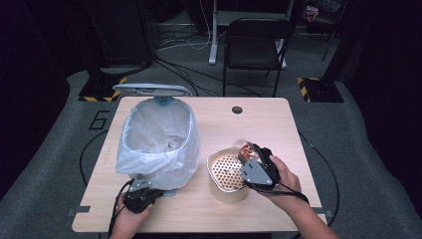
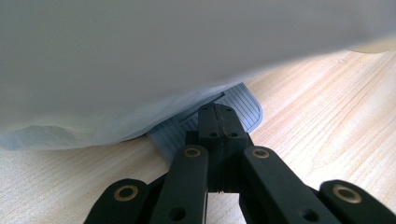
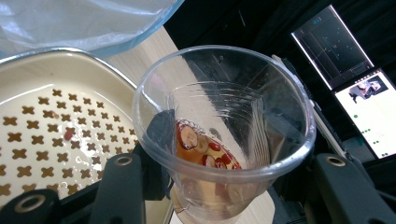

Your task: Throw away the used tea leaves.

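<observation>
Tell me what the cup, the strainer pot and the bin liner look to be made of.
Cup: clear thin plastic, glossy; the table and fingers show through its ribbed wall.
Strainer pot: cream, smooth and shiny, probably enamelled metal or ceramic, with a bright metallic-looking rim and cross-shaped holes.
Bin liner: thin translucent white plastic film, crinkled and draped over the bin's edge.

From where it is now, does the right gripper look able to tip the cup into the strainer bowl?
Probably yes. The right gripper holds the clear cup right beside the perforated strainer bowl, at its rim, and nothing stands between them. The bin sits off to the side.
</observation>
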A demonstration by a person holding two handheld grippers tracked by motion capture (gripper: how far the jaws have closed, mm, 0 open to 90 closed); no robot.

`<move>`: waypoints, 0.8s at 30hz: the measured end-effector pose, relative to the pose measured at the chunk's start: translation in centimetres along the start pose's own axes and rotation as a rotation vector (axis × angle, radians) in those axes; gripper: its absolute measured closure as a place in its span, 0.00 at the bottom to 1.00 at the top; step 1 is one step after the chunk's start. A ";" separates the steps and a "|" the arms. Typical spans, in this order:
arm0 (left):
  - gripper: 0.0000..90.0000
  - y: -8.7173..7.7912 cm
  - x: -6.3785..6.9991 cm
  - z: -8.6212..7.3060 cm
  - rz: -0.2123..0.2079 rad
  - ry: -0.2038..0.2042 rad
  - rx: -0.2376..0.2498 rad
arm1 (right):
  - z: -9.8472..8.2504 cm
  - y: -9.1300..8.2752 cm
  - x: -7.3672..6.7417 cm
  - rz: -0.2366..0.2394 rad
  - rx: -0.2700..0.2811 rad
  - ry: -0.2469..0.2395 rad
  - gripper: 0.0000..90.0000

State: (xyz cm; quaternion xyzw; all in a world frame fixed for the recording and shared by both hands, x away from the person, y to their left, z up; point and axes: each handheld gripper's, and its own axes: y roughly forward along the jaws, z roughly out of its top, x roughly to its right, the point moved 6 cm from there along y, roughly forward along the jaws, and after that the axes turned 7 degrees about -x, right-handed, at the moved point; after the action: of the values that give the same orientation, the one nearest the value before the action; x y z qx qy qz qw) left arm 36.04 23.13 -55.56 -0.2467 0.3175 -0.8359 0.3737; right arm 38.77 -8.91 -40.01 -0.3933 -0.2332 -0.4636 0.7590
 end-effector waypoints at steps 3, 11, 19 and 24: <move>1.00 0.0 0.0 0.0 0.000 0.001 -0.001 | -0.2 0.2 -0.2 -0.016 -0.006 -0.024 0.53; 1.00 0.0 0.0 0.0 0.000 0.000 0.000 | -0.4 0.5 -0.6 -0.053 -0.019 -0.081 0.54; 1.00 0.0 0.0 0.0 0.001 0.001 0.000 | -0.4 0.6 -1.1 -0.085 -0.029 -0.158 0.54; 1.00 0.0 0.0 0.0 0.000 0.001 -0.001 | -0.4 0.8 -1.5 -0.095 -0.043 -0.219 0.54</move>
State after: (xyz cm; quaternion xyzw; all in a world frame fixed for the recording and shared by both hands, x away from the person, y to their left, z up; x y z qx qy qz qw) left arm 36.04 23.14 -55.56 -0.2466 0.3179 -0.8358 0.3735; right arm 38.74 -8.29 -41.63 -0.4462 -0.3229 -0.4584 0.6975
